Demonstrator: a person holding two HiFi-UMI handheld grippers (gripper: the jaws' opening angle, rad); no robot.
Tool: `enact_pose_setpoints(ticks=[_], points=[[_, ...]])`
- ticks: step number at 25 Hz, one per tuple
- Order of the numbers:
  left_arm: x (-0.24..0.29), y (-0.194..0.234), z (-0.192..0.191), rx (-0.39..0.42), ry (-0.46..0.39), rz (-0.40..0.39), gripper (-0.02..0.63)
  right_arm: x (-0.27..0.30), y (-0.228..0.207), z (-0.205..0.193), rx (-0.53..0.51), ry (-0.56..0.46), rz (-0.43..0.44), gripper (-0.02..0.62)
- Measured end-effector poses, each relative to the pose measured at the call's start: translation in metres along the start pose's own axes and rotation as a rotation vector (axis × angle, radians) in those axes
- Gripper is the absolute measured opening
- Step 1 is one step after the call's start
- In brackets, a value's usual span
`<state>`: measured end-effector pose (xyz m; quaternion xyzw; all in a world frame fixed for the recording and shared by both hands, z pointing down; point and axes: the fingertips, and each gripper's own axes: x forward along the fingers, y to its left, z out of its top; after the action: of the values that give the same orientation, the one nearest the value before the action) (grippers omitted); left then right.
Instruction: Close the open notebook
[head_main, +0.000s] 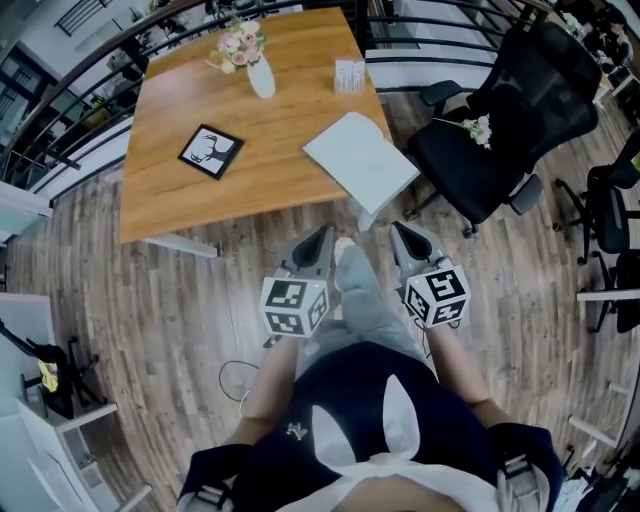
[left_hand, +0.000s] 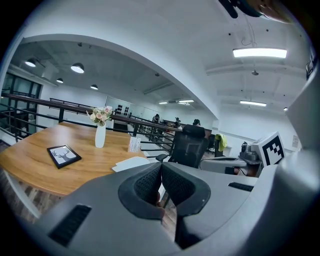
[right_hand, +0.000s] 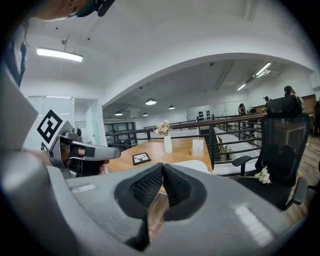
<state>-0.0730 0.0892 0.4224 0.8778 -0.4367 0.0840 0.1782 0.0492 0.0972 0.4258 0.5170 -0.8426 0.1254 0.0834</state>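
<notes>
A white notebook (head_main: 360, 160) lies flat on the near right corner of the wooden table (head_main: 170, 205), its corner reaching past the edge. It shows as a pale slab in the left gripper view (left_hand: 131, 163) and the right gripper view (right_hand: 192, 164). My left gripper (head_main: 322, 236) and right gripper (head_main: 398, 230) hang side by side over the floor, short of the table edge, pointing towards the notebook. In each gripper view the jaws meet, left gripper (left_hand: 161, 166) and right gripper (right_hand: 162, 167) both shut with nothing between them.
On the table stand a black picture frame (head_main: 211, 151), a white vase with flowers (head_main: 258, 75) and a small card holder (head_main: 349, 75). A black office chair (head_main: 510, 120) with a flower sprig (head_main: 478, 128) on its seat stands right of the table. Railings run behind.
</notes>
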Motion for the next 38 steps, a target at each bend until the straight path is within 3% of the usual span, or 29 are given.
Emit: enact_pose_setpoints(ticks=[14,24,38], points=[[0.062,0.038,0.029,0.02,0.012,-0.014,0.017,0.071,-0.031,0.02,0.015,-0.004,-0.005,0.002],[0.107,0.052,0.04,0.038,0.039,-0.047,0.017,0.106,-0.061,0.023,0.048,0.025,-0.033,0.198],[0.141,0.075,0.028,0.015,0.1,-0.055,0.017,0.139,-0.086,-0.002,0.15,0.095,-0.06,0.215]])
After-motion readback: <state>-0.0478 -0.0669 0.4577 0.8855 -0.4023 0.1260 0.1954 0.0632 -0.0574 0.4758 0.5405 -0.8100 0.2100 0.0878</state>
